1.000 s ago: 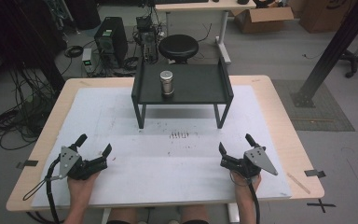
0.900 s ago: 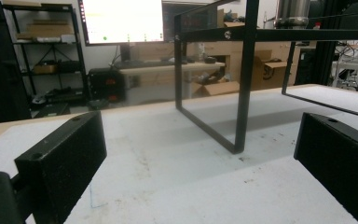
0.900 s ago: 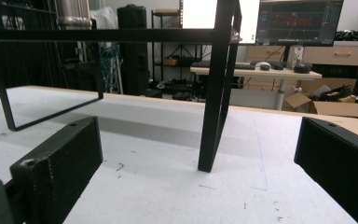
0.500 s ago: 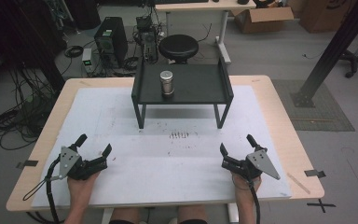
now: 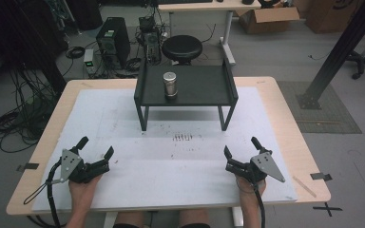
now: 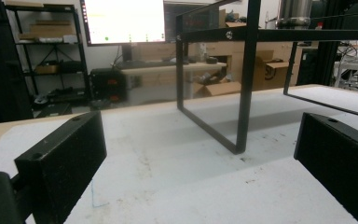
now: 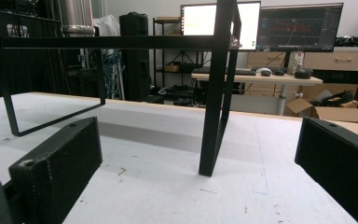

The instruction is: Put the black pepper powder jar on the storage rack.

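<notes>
A metal canister stands upright on the black raised stand at the far middle of the table, left of the stand's centre. The stand has low side walls and thin legs resting on the white mat. The left claw rests near the table's front left, released, its jaws wide apart and nothing between them. The right claw sits at the front right, likewise released and holding nothing. Both are well apart from the canister, with bare mat and a small cluster of dark marks between them and the stand. Beyond the table's far edge stand a round black stool, a computer tower and tangled cables on the floor.
</notes>
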